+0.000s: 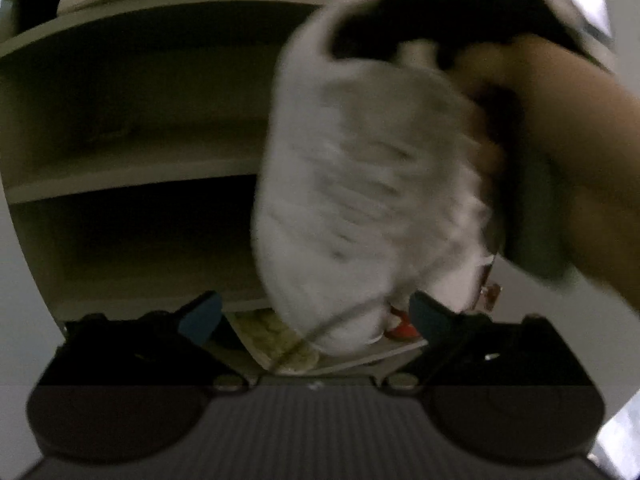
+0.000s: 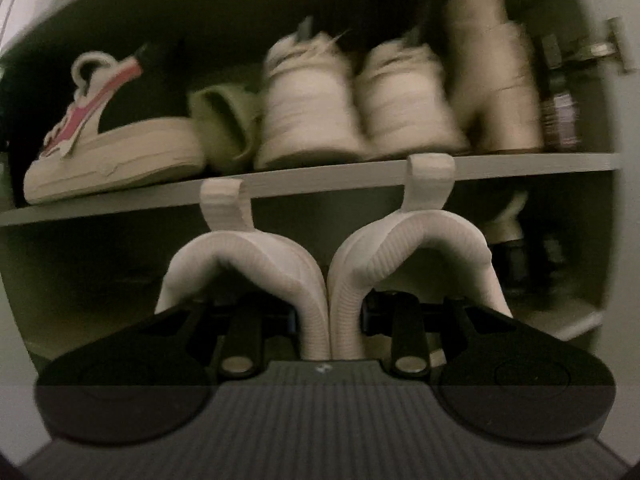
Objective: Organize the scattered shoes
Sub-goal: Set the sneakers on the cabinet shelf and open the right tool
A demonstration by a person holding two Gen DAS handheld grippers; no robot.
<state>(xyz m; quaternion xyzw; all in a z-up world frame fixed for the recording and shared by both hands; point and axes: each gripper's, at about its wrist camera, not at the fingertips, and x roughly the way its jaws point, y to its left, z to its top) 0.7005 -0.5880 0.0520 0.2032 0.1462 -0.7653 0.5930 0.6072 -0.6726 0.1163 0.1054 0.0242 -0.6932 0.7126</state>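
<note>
Left wrist view: your left gripper (image 1: 316,314) has its jaws spread wide with nothing between them. Just ahead, the right gripper (image 1: 432,20) carries a pair of white sneakers (image 1: 360,184), toes hanging down, in front of the open shoe cabinet (image 1: 132,92). The pair is blurred, so it is on the move. Below it, a red-and-white shoe (image 1: 400,326) and a pale patterned item lie on the floor. The lower shelves facing you look dark and bare in their visible parts.

Right wrist view: your right gripper (image 2: 326,312) has its jaws squeezed onto the two inner heel collars of the white sneakers (image 2: 326,264), pinched together between them. The heel pull tabs stand up against the shelf edge (image 2: 320,182). That shelf already carries a pink-and-white sneaker (image 2: 108,144), a green slipper (image 2: 224,124), a white pair (image 2: 360,108) and a beige boot (image 2: 496,80), tightly packed.

The risk: you hold both shoes by soft knit collars only, so one could slip out during a quick swing. The dangling toes could also catch a shelf lip, or knock the crowded row above.
</note>
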